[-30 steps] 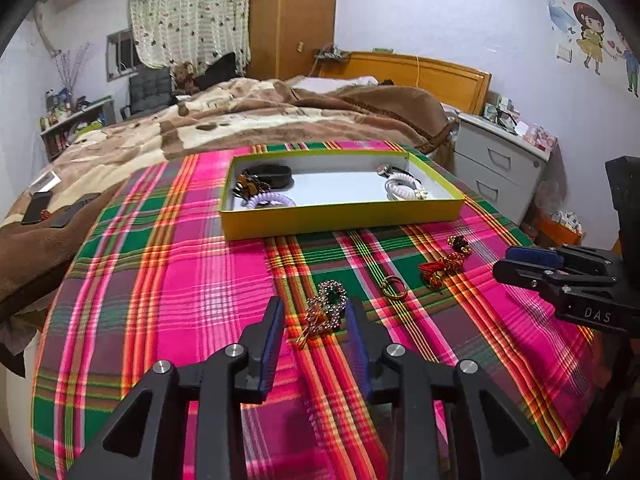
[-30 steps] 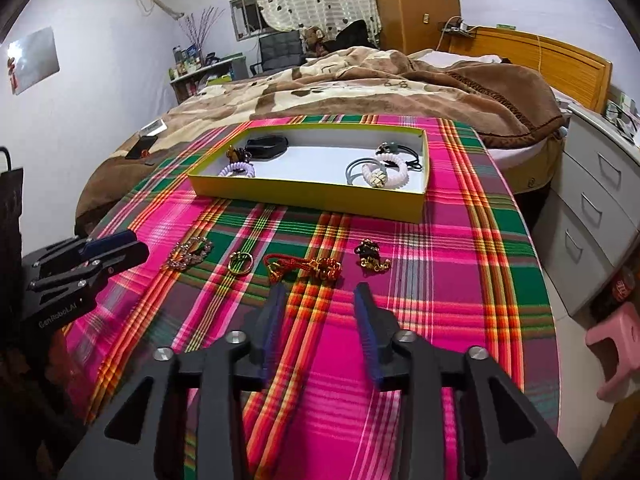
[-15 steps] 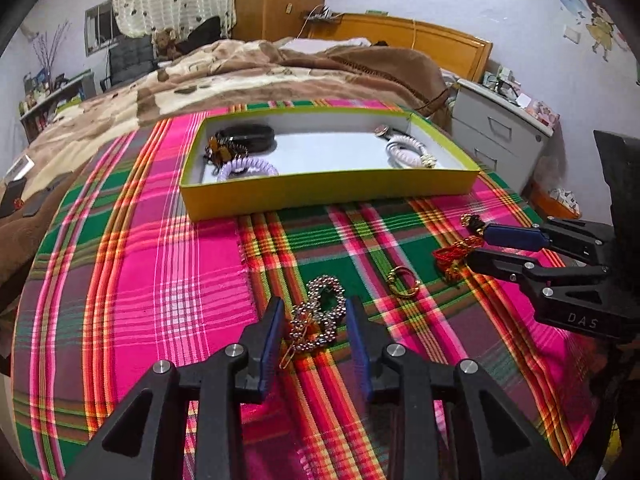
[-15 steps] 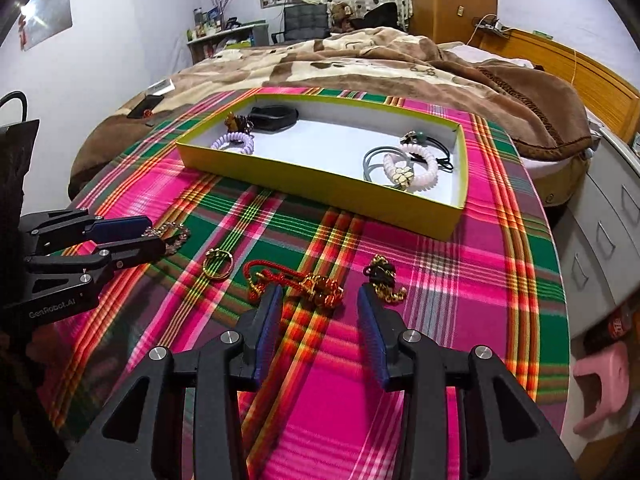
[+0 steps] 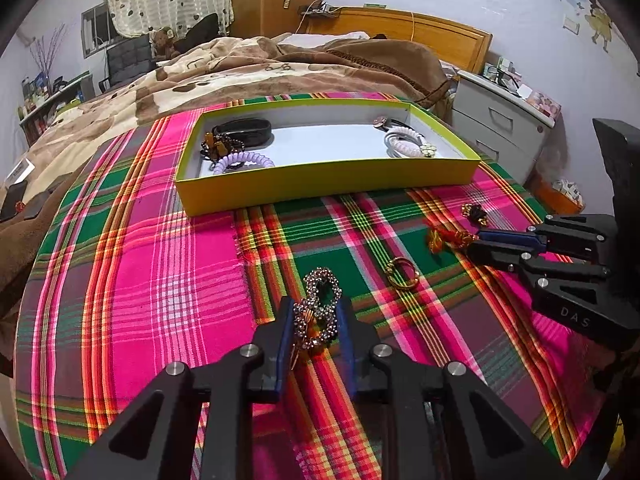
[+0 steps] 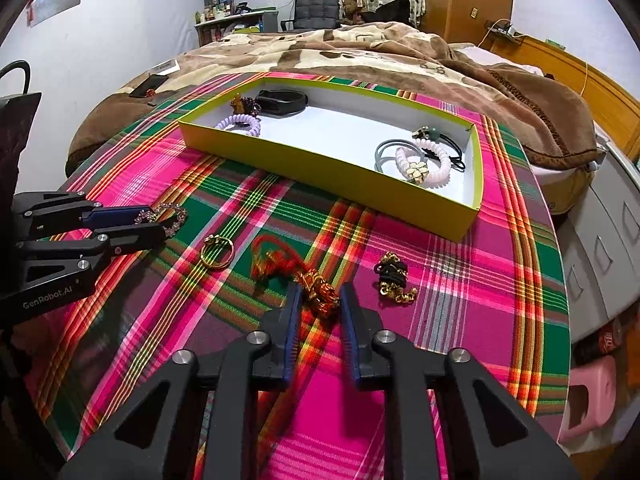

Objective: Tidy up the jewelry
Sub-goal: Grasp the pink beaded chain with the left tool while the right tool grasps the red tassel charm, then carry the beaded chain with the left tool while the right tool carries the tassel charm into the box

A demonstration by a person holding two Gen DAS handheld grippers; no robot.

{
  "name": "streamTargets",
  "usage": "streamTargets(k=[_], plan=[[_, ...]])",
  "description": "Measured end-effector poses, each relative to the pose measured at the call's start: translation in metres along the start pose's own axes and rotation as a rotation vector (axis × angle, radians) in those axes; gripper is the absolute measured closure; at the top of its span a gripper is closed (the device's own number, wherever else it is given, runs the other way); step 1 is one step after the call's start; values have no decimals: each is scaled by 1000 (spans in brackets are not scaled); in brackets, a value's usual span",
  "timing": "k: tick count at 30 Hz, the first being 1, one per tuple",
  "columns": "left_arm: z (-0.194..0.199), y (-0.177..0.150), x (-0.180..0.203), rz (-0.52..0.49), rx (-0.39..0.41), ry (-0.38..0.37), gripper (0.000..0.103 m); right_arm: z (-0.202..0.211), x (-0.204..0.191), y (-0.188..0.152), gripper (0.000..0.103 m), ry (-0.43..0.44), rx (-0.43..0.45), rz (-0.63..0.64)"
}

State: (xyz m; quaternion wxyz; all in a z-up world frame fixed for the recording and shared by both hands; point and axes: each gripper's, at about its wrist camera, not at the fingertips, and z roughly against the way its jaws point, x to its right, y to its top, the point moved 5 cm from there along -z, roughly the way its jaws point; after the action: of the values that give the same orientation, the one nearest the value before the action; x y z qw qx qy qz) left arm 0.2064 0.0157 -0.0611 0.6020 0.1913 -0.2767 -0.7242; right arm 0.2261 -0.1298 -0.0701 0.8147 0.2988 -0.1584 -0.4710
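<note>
The left gripper has just been closing, and its two blue-padded fingers now press on the sparkly rhinestone bracelet that lies on the surface with the pink, green and red plaid cloth. The right gripper has just been closing too, and its fingers are clamped on the gold charm end of the red cord bracelet, which also lies on the cloth. In the right wrist view, a small gold ring sits at about 10 o'clock from the right gripper, between the two bracelets. A little black and gold chain piece lies at about 2 o'clock from it, just beside the red cord. Farther back, at 12 o'clock, stands the flat yellow cardboard box with a white inside. It holds a purple coil hair tie and a black band at one end, and a pale pink bead bracelet with a flower at the other end. A bed with a brown blanket is behind the surface.
</note>
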Motion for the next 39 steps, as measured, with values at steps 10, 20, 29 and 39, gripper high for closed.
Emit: streamTargets(k=[10,20,29,39], plan=[[17,-7,8,0,42,-14,93,18,-2,-13,95,8,30,-60],[38,-12,15,23,80,-37,93,45,-2,-18,95,21,88,-135],[56,0,19,34,130,-40,93,64,5,-8,95,21,143,-176],[63,31,17,26,181,-34,93,71,17,17,95,9,181,-194]])
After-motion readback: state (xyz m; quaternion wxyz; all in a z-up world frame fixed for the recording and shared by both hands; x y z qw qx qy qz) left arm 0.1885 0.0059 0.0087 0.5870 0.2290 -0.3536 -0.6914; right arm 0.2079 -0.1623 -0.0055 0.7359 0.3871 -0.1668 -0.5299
